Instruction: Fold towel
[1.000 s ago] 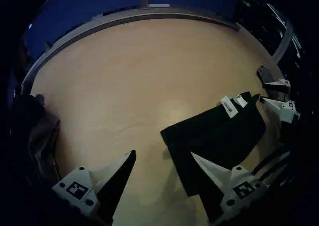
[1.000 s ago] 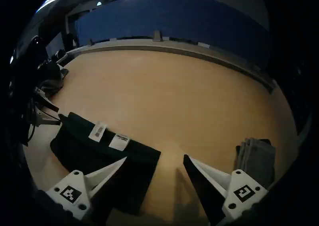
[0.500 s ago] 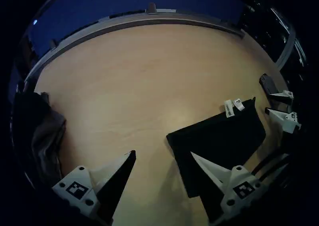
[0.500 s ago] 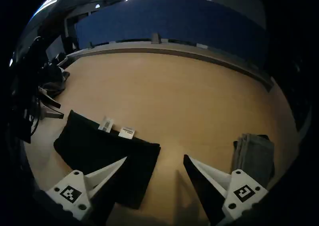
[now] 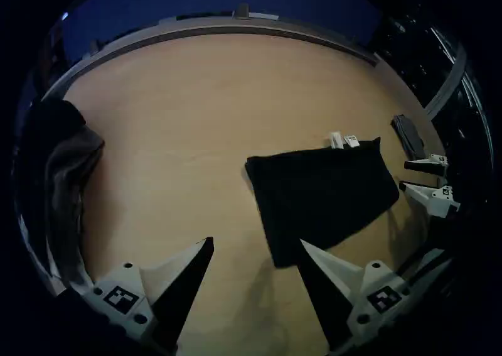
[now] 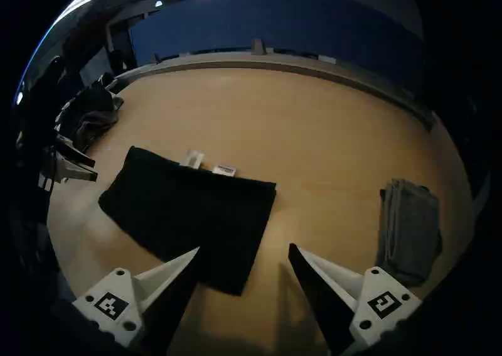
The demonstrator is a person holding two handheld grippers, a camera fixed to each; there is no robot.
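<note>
Where it lies flat, matte black towel (image 5: 320, 193) looks rectangular; smooth tan table (image 5: 188, 117).

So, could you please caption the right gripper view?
Open right claw above a flat black towel on a light wooden table, a folded grey towel lying apart.

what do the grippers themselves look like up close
The left gripper and right gripper look alike: white, wedge-shaped jaws tapering to sharp points, dark on their inner faces, each with a square black-and-white marker near its base.
</note>
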